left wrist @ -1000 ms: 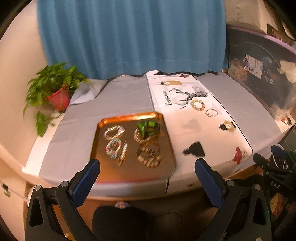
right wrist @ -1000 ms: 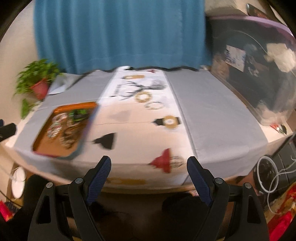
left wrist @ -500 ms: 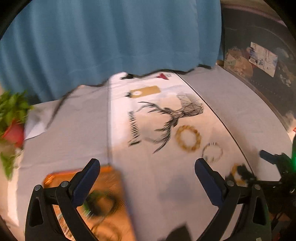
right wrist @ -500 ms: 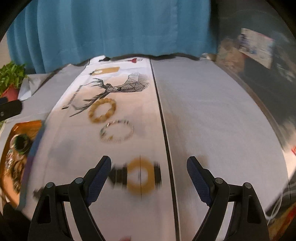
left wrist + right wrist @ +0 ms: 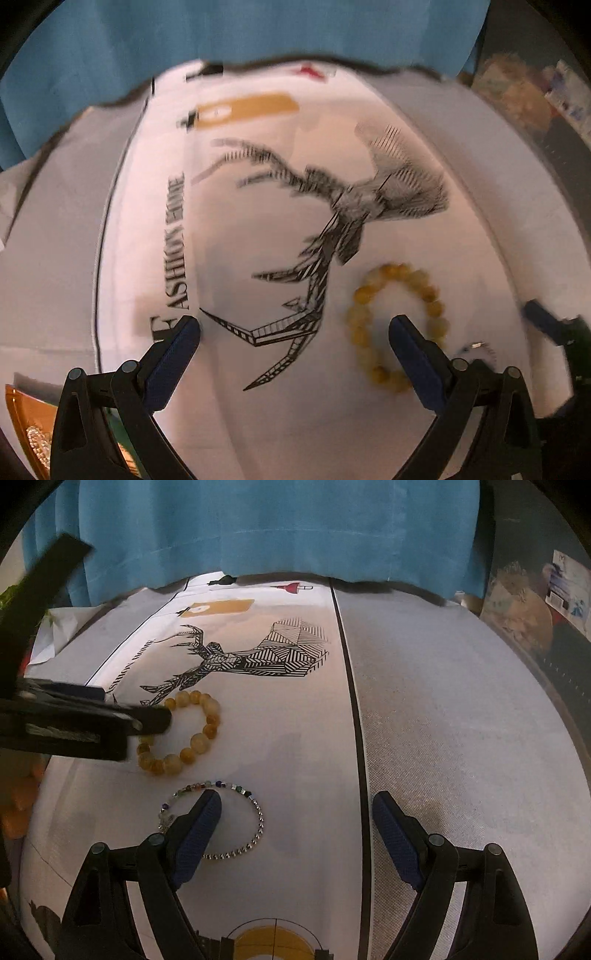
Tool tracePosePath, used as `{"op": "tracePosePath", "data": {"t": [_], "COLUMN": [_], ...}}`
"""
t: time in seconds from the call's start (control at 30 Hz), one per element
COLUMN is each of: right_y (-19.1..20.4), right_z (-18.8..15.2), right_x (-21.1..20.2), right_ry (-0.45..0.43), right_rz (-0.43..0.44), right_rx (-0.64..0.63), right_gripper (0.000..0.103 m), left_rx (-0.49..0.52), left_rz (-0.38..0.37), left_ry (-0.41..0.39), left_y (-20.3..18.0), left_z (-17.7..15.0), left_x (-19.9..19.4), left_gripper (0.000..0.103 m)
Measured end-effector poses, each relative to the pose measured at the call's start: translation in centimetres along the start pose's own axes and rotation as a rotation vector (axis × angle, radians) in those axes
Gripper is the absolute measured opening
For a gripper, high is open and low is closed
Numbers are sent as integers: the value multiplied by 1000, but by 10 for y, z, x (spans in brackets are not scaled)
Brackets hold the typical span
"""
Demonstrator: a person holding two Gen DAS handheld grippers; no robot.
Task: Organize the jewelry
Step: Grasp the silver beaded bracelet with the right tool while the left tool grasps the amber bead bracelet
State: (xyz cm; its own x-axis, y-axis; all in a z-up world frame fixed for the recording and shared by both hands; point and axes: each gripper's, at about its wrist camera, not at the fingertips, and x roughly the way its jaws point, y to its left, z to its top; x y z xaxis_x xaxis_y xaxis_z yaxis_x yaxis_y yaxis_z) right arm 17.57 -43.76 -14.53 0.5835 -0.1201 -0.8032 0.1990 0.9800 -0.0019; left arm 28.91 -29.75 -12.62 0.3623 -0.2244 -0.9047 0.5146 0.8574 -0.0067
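Over the last second I have brought both grippers in from the table edge to the printed runner (image 5: 288,716); the wide view of the table has given way to a close view of two bracelets. My left gripper (image 5: 293,332) is spread wide and holds nothing; its right finger (image 5: 410,343) overlaps the yellow bead bracelet (image 5: 400,325), appearing inside the ring, though the blurred frame does not show contact. My right gripper (image 5: 295,812) is likewise fully apart and empty; its left finger (image 5: 201,821) sits within the outline of the multicolour bead bracelet (image 5: 255,812), which lies flat just nearer me than the yellow one. The orange tray (image 5: 22,413), already carrying other jewelry, now shows only at the lower left corner of the left wrist view. I judge this as the approach step completed for both bracelets: each gripper is positioned to close on a strand, and neither has been lifted yet.
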Motion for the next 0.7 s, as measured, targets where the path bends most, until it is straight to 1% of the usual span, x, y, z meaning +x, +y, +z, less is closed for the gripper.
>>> {"op": "tracePosePath", "data": {"t": [0.03, 0.07, 0.13, 0.17, 0.2, 0.23, 0.3, 0.37, 0.43, 0.47, 0.57, 0.7], "right_y": [0, 1, 9, 18, 25, 32, 33, 21, 11, 9, 5, 12], "right_z": [0, 0, -1, -3, -5, -7, -9, -10, -12, -13, -14, -16], "right_x": [-1, -1, -6, -9, -11, -12, -14, -20, -32, -39, -71, -109], "right_ry": [-1, -2, -27, -31, -32, -35, -24, 18, 25, 15, -23, -64], "right_rz": [-6, -5, 21, 44, 24, -4, 11, 53, 59, 53, 30, 11], "right_rx": [1, -2, -44, -89, -127, -160, -148, -59, -9, -1, 10, 4], "right_gripper": [84, 81, 42, 4, 4, 3, 3, 3, 3, 3, 3, 3], "left_rx": [9, 4, 23, 66, 98, 111, 107, 104, 76, 64, 70, 61], "left_rz": [3, -6, -19, -46, -58, -66, -89, -88, -111, -122, -117, -134], "left_ry": [-8, -7, -13, -21, -4, 32, 36, 13, -2, -14, -63, -109], "left_y": [-2, -3, -9, -17, -23, -27, -27, -22, -15, -11, -5, 1], "left_z": [-1, -2, -3, -3, -1, -3, -7, -12, -17, -21, -37, -59], "left_x": [0, -1, -8, -14, -16, -17, -26, -44, -61, -73, -104, -145], "left_gripper": [102, 97, 66, 11, 12, 11, 11, 11, 11, 11, 11, 11]}}
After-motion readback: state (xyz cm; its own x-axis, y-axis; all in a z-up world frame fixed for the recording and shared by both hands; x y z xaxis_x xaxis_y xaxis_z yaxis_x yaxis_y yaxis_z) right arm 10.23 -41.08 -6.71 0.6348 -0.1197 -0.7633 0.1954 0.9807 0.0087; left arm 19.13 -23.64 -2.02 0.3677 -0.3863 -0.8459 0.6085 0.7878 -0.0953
